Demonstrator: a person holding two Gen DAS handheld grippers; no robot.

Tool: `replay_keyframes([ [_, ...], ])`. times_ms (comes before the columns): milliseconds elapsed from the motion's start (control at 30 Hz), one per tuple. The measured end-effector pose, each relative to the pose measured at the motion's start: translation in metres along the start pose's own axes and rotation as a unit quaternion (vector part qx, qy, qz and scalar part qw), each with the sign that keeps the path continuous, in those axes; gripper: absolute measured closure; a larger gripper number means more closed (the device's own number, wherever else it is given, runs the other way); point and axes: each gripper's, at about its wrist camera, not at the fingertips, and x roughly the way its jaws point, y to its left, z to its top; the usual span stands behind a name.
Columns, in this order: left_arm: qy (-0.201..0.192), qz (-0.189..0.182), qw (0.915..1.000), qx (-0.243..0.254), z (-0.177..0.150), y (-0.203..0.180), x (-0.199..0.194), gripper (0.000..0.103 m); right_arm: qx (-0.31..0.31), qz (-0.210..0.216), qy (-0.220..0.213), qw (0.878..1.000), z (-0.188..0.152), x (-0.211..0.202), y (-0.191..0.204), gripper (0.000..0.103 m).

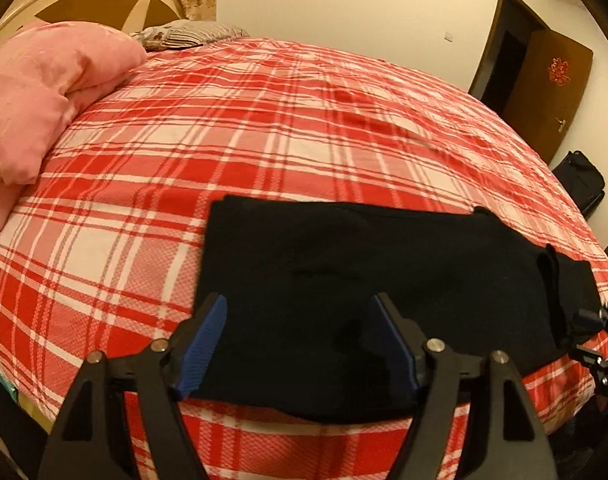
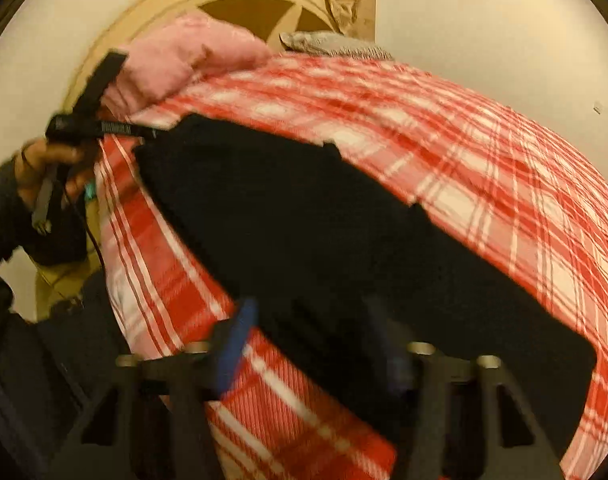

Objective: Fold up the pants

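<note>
Blue-padded left gripper [image 1: 300,344] and right gripper [image 2: 315,344] both hovered wide open, holding nothing, over the black pants [image 1: 363,280] — folded on the plaid bed [image 1: 264,120] — probably needing another fold.

Your left wrist camera sits low and close over the near edge of the bed [image 1: 304,120], facing across it toward a far wall and a brown door [image 1: 551,92]. Your right wrist camera is tilted and just as close, looking along the bed toward the headboard [image 2: 232,4]. Both views share the black pants [image 1: 363,272], the pink quilt [image 1: 40,92] and the plaid cover.
</note>
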Motion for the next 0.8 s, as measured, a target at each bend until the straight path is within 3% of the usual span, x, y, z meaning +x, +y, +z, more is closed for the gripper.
replay_keyframes([
  [100, -0.007, 0.003, 0.9999, -0.006, 0.002, 0.006, 0.000, 0.027, 0.009, -0.004, 0.000, 1.000, -0.001, 0.007, -0.002, 0.067],
  [200, -0.008, 0.004, 0.9999, -0.009, 0.003, 0.011, 0.000, 0.026, 0.021, 0.004, -0.005, 1.000, 0.003, 0.007, -0.002, 0.083],
  [367, -0.005, 0.013, 0.9998, -0.014, 0.001, 0.021, 0.002, 0.026, 0.027, 0.002, -0.005, 1.000, 0.004, 0.002, -0.002, 0.097],
  [600, -0.001, 0.018, 0.9996, -0.023, -0.005, 0.028, 0.007, 0.026, 0.023, 0.010, -0.023, 0.999, 0.007, -0.017, 0.004, 0.098],
  [800, -0.001, 0.019, 0.9996, -0.019, -0.004, 0.027, 0.012, 0.026, 0.009, 0.002, 0.009, 1.000, 0.000, 0.010, 0.007, 0.096],
])
